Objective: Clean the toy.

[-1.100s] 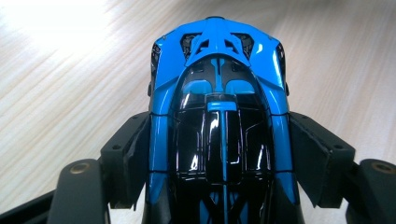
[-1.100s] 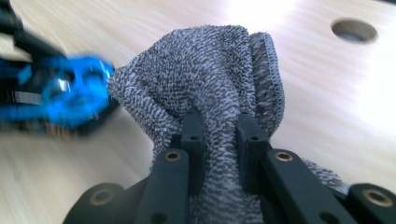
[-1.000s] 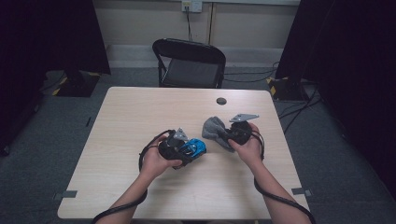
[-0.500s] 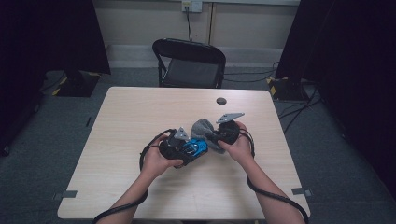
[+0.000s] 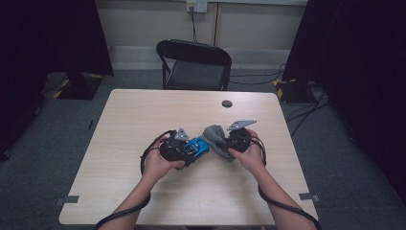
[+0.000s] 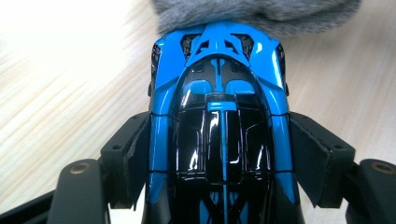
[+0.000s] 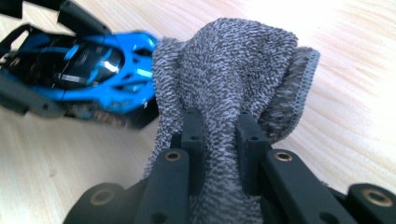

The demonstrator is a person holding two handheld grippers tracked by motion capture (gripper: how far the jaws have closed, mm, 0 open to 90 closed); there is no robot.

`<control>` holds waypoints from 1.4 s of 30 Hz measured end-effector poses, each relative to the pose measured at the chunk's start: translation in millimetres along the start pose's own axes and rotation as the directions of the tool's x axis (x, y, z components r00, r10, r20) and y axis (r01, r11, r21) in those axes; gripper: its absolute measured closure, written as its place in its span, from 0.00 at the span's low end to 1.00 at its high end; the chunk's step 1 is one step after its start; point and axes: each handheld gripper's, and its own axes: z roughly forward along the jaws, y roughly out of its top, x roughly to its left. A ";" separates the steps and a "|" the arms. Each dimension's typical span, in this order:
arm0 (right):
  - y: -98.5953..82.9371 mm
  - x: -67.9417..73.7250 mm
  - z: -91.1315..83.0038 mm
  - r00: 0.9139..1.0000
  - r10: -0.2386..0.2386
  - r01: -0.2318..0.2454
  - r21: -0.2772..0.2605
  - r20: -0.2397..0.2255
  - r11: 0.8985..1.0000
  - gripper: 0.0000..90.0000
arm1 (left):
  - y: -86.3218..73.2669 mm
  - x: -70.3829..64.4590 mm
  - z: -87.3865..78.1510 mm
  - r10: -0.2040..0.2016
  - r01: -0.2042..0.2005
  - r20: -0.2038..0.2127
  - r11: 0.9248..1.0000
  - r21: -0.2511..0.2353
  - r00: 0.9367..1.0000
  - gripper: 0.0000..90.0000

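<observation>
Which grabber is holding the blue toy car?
The left gripper holds the blue toy car, jaws pressed against its sides. The right gripper is shut on the grey cloth instead.

In the high view, the toy car (image 5: 195, 147) sits near the middle of the worktop (image 5: 143, 124), with the cloth (image 5: 216, 139) touching it on its right. A small round thing (image 5: 227, 103) lies above them, and a chair (image 5: 194, 64) stands beyond the worktop, upper centre.

Glossy, probably plastic car (image 6: 219, 135); rough terry cloth (image 7: 233, 79); wood-grain table (image 5: 143, 120).
</observation>
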 end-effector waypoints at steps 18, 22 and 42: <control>-13.1 29.1 -5.9 0.995 -0.030 0.029 -0.011 -0.093 1.000 0.86 | -5.8 11.7 -5.5 -0.038 0.038 -0.058 0.999 -0.003 0.998 0.31; -16.5 34.2 -4.5 0.993 -0.028 0.027 -0.012 -0.115 1.000 0.86 | -7.4 14.6 -5.9 -0.041 0.041 -0.071 0.999 -0.004 0.997 0.31; -19.9 9.2 -31.0 0.999 0.010 -0.012 -0.033 -0.054 0.999 0.86 | -3.8 12.9 -12.5 -0.045 0.044 -0.054 0.999 -0.033 0.997 0.31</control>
